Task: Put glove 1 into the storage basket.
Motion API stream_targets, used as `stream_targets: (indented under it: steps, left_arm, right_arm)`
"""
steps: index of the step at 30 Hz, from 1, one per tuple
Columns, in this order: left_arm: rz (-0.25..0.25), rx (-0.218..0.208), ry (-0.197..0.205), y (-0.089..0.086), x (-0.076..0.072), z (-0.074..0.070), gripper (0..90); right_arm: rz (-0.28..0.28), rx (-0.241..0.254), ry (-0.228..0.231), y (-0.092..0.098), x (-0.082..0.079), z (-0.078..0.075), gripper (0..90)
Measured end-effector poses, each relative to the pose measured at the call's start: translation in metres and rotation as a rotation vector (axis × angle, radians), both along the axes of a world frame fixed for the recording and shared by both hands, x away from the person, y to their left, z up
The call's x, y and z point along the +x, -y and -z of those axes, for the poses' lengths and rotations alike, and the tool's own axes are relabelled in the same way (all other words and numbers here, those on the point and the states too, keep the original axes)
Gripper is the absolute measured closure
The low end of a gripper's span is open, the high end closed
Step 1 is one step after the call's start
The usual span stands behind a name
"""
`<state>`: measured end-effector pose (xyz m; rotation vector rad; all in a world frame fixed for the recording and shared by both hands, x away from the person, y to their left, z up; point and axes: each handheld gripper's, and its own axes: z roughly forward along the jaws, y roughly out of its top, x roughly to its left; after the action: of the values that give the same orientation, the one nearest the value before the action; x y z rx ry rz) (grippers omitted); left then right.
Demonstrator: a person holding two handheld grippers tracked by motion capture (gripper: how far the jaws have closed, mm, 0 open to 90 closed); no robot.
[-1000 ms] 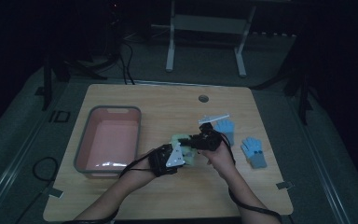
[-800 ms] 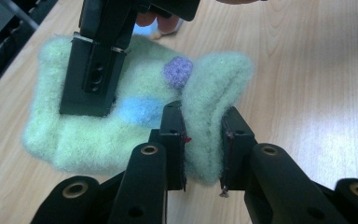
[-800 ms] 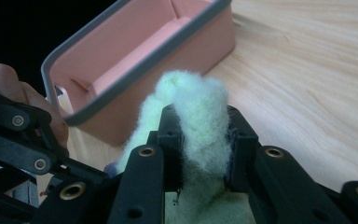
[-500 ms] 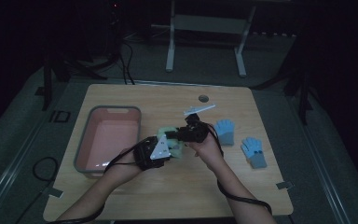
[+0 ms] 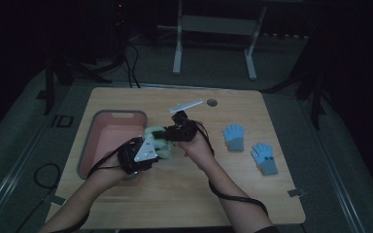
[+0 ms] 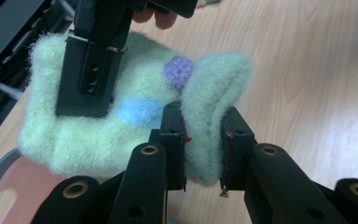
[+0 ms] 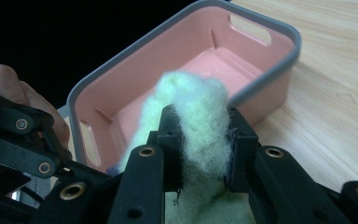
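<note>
Gripping a fuzzy green glove (image 5: 159, 141) between them, the left gripper (image 5: 151, 148) and right gripper (image 5: 169, 134) each clamp a fold of it, just beside the pink bin (image 5: 108, 141) on the table (image 5: 184, 194).

The high view is dim and underexposed: the room around the bench (image 5: 252, 194) falls into near black, and the floor shows only as a murky grey. The bench top itself is evenly but weakly lit, with no hard shadows and a slightly grainy, soft look. The left gripper view is far brighter; a pale glare washes out the wood at the lower right of the frame, and the fuzzy green mitten (image 6: 135, 126) in the centre is sharp while the far edges soften. In the right gripper view the upper left is black, the pink bin (image 7: 205, 70) is softly blurred, and the close wool is out of focus.
</note>
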<state>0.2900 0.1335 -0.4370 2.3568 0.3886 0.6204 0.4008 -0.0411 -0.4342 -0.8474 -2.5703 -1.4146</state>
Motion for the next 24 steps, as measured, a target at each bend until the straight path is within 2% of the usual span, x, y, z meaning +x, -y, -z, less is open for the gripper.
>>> stream_targets:
  steps: [3,10,24]
  left_arm:
    - [-0.016,0.001,-0.001,-0.011,-0.001,0.001,75.6]
    - [-0.062,0.013,-0.009,-0.041,-0.006,0.007,75.6]
    - [-0.114,0.057,-0.062,-0.093,-0.009,0.017,75.6]
  right_arm:
    - [-0.008,-0.006,0.014,-0.014,-0.001,-0.001,72.6]
    - [-0.04,-0.001,0.005,-0.049,-0.001,0.002,72.7]
    - [-0.085,0.006,-0.025,-0.112,0.001,0.02,72.6]
